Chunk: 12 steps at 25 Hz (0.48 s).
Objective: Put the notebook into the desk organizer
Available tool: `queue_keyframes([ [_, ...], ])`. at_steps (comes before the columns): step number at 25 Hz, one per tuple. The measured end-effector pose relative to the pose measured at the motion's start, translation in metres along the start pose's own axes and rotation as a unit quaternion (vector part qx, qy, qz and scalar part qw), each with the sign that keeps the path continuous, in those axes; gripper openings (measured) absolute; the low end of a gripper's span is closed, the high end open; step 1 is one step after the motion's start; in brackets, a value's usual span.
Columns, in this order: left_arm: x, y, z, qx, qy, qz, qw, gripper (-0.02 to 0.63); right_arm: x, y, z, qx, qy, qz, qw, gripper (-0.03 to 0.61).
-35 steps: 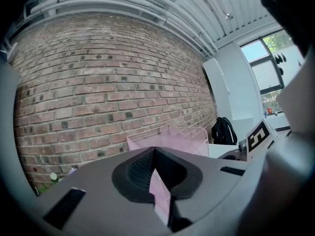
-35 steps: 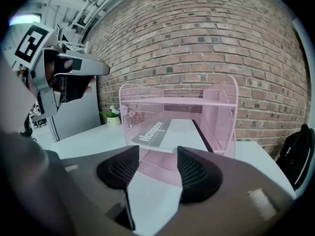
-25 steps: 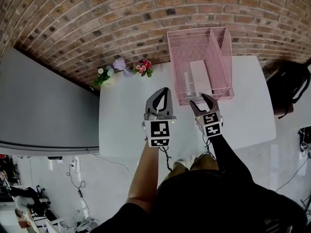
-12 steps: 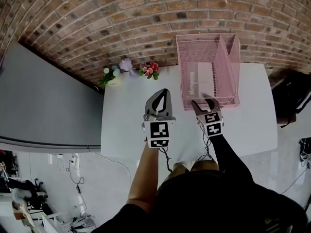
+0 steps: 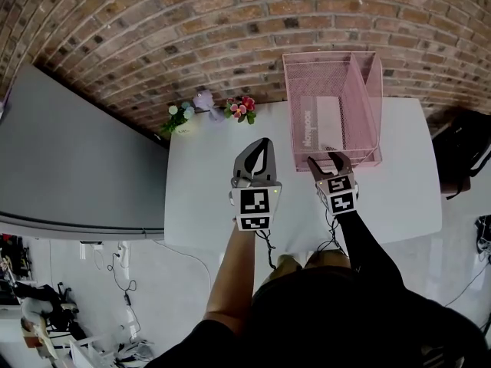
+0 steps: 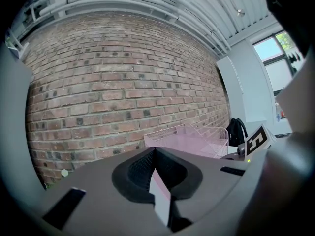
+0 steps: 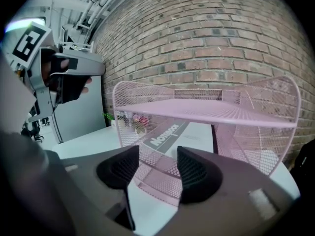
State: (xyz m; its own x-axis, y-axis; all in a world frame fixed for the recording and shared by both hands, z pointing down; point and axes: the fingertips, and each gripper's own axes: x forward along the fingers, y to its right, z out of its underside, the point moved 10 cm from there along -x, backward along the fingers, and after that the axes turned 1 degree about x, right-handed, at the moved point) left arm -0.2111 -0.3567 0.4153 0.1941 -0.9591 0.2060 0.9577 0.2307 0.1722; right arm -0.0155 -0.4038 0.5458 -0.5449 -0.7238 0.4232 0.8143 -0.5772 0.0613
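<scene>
A pink wire desk organizer (image 5: 288, 90) stands at the back right of the white table (image 5: 203, 190), against the brick wall. The notebook (image 5: 318, 119) lies flat inside its lower tier, grey spine strip to the left. In the right gripper view the notebook (image 7: 183, 131) shows through the mesh under the organizer's upper shelf (image 7: 206, 108). My right gripper (image 5: 327, 159) is open and empty just before the organizer's front edge; its jaws (image 7: 157, 167) frame that edge without touching it. My left gripper (image 5: 263, 145) hovers shut and empty left of the organizer, its tips (image 6: 153, 150) meeting.
Small pots of flowers (image 5: 244, 107) and greenery (image 5: 182, 116) sit at the table's back left by the wall. A grey panel (image 5: 69, 167) borders the table on the left. A black bag (image 5: 465, 140) rests on the floor beyond the right edge.
The head view has shifted, so the table and organizer sit a little further right and higher. The left gripper has drifted slightly; the right has stayed put. Jaws are unchanged.
</scene>
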Motion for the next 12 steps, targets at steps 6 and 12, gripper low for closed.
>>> queue_keyframes([
  [6, -0.018, 0.001, -0.001, -0.003, 0.01, 0.016, 0.9998, 0.008, -0.023, -0.013, -0.005, -0.006, 0.017, 0.018, 1.0, 0.244],
  [12, -0.04, 0.006, -0.009, -0.012, 0.026, 0.039, 0.9988, 0.008, -0.058, -0.023, -0.019, -0.024, 0.045, 0.047, 0.998, 0.244],
])
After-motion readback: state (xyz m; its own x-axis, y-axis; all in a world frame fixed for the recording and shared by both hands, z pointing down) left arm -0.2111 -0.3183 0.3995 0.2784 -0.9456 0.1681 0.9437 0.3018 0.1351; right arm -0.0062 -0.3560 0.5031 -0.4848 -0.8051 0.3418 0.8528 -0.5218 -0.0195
